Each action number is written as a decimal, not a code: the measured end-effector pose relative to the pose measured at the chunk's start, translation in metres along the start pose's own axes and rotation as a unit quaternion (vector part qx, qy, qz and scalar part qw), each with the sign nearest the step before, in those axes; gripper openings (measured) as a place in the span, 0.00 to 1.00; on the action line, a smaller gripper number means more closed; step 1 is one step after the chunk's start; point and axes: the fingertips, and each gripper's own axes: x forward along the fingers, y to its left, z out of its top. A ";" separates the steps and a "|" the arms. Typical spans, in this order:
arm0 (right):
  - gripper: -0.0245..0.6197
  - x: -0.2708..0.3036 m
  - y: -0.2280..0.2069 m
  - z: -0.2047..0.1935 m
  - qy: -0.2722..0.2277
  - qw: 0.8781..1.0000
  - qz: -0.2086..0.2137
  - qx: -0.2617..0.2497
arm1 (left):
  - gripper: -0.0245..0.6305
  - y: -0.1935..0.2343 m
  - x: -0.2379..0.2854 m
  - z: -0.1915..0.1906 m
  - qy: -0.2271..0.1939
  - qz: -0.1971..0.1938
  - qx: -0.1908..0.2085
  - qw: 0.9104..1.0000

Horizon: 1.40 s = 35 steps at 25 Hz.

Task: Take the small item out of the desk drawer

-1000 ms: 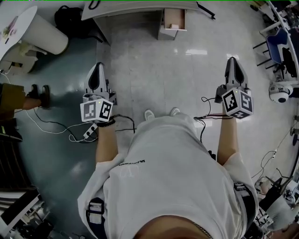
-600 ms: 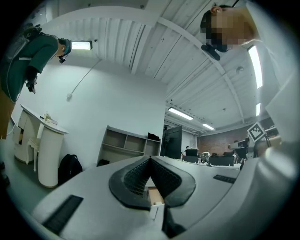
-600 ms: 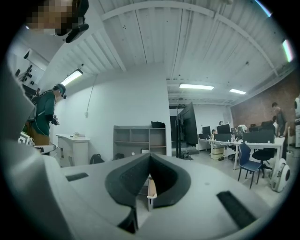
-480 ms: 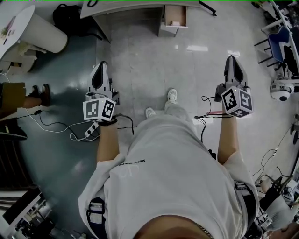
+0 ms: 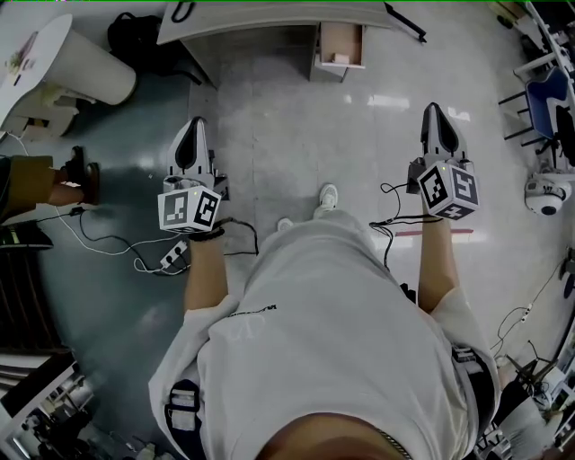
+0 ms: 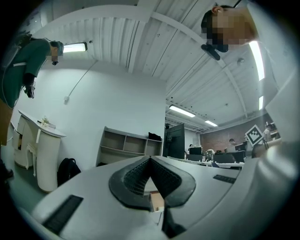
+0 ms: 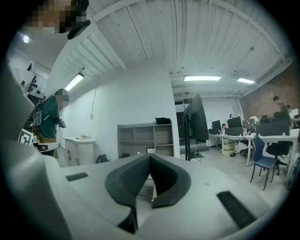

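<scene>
Since the earlier frame the person has stepped forward: the feet have swapped lead, the open desk drawer (image 5: 340, 45) sits a bit nearer in the head view, and the right gripper (image 5: 435, 121) has shifted slightly inward. The left gripper (image 5: 190, 135) is about where it was.

Both grippers are held out in front, over bare floor, well apart from the desk (image 5: 252, 16). In its own view the left gripper (image 6: 150, 159) has its jaws pressed together at the tips, with nothing between them. The right gripper (image 7: 151, 157) is the same, tips meeting and empty.

The drawer is pulled out from the desk front, tan inside. The small item (image 5: 340, 58) lies in it near the front edge, a pale speck. It's too small to tell what it is.

Handling, as a judgement: at that size it's likely light, so little squeeze should be needed. Stiff or soft, slippery or not, I can't tell from here. The best hold is probably from above, pads across its narrower sides, keeping clear of the drawer walls. The jaws must spread first. The reach hasn't started, and the drawer is still far off.
</scene>
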 end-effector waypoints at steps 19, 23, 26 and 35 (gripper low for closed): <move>0.04 0.109 -0.129 -0.024 0.055 0.997 0.053 0.032 | 0.04 -0.087 0.146 -0.026 -0.001 0.014 0.014 1.000; 0.04 0.123 -0.129 -0.028 0.064 0.996 0.058 0.026 | 0.04 -0.079 0.155 -0.030 0.003 0.024 0.011 1.000; 0.04 0.133 -0.127 -0.035 0.073 0.995 0.059 0.023 | 0.04 -0.071 0.163 -0.036 0.006 0.024 0.008 1.000; 0.04 0.195 -0.118 -0.041 0.082 0.995 0.053 0.009 | 0.04 -0.034 0.233 -0.054 0.011 0.010 -0.011 1.000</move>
